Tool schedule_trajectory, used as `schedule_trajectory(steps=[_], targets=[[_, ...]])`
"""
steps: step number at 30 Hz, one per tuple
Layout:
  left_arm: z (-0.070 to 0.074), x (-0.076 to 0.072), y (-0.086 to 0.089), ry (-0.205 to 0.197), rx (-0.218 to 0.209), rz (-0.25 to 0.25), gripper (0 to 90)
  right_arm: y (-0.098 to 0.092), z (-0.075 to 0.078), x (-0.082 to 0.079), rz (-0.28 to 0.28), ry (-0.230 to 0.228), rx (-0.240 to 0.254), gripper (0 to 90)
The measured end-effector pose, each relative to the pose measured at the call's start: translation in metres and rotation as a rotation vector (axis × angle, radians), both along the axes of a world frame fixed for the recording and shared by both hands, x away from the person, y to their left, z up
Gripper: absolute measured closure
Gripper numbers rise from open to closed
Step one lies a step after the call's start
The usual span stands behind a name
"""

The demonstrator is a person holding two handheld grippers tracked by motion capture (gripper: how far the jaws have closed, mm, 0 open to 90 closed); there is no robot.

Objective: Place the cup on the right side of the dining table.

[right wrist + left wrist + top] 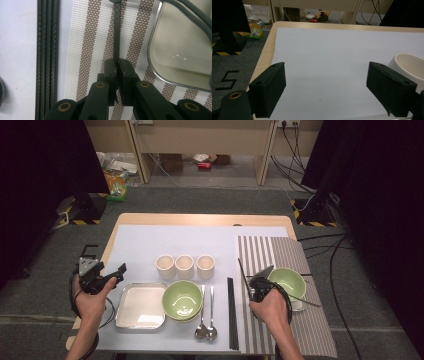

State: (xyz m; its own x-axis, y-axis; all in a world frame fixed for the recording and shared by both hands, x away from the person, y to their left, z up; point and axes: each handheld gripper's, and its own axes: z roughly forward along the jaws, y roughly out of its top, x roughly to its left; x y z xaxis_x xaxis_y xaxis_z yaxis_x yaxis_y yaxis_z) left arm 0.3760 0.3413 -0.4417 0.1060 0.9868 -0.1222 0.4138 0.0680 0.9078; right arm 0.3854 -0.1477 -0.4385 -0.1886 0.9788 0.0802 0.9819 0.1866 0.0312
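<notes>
We've got the R gripper (116,75) clamped on a black chopstick (116,32) over the striped placemat (87,50); L gripper (325,87) w/ jaws wide apart, holding nothing, above the white mat (332,55).

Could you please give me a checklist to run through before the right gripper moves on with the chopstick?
1. Right gripper grip: jaws closed on the black chopstick. Ok.
2. Held chopstick off the striped placemat: cannot tell whether its far end is lifted or resting.
3. Room beside the tray: a bare strip of placemat lies between it and the held chopstick. Ok.
4. Spare chopsticks: lying straight on the white mat, apart from the grip. Ok.
5. Left gripper: jaws wide open, nothing between them, over bare mat near the table's left edge. Ok.
</notes>
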Motion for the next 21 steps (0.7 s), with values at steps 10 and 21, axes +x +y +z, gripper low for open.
schedule_trajectory(steps=[10,21], targets=[[0.0007,0.0002,0.0002,-0.003,0.002,0.000,15.1,-0.0022,0.0016,-0.0019,0.093,-0.007,0.032,86.0],[0.0006,0.0001,-0.0001,-0.004,0.003,0.000,15.1,-0.0020,0.0036,-0.0048,0.131,-0.059,0.028,86.2]])
